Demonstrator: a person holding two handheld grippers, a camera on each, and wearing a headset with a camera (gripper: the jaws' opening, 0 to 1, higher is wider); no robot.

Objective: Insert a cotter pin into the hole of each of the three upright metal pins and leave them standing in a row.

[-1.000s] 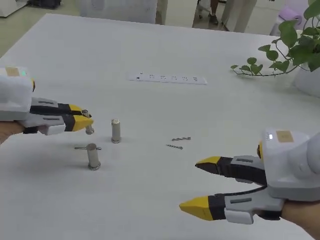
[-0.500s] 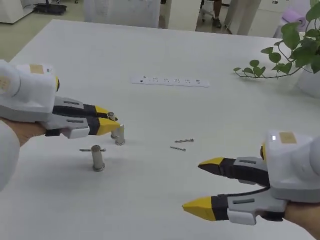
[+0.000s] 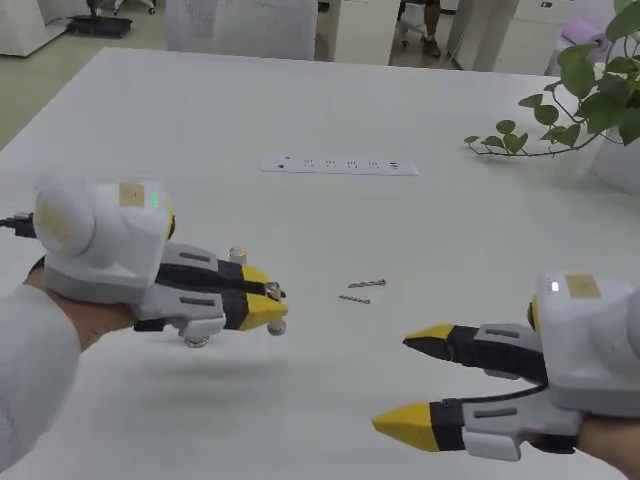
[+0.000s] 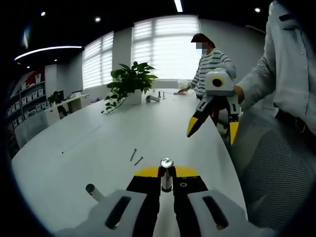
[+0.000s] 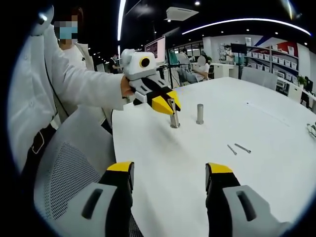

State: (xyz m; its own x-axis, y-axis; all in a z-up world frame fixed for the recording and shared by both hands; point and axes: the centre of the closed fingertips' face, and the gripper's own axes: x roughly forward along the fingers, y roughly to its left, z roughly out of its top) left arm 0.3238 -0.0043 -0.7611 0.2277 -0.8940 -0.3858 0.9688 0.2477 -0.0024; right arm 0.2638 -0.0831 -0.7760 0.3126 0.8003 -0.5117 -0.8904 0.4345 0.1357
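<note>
Short silver metal pin (image 4: 166, 174), clamped in the yellow-tipped left gripper (image 3: 272, 305), has moved out of its row toward two loose cotter pins (image 3: 360, 290) on the white table (image 3: 300, 110). Spread and empty, the right gripper (image 3: 412, 380) likely fetches one next.

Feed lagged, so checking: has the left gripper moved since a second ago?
Yes. The left gripper, shut on a metal pin, has moved right across the table, closer to the two loose cotter pins.
</note>
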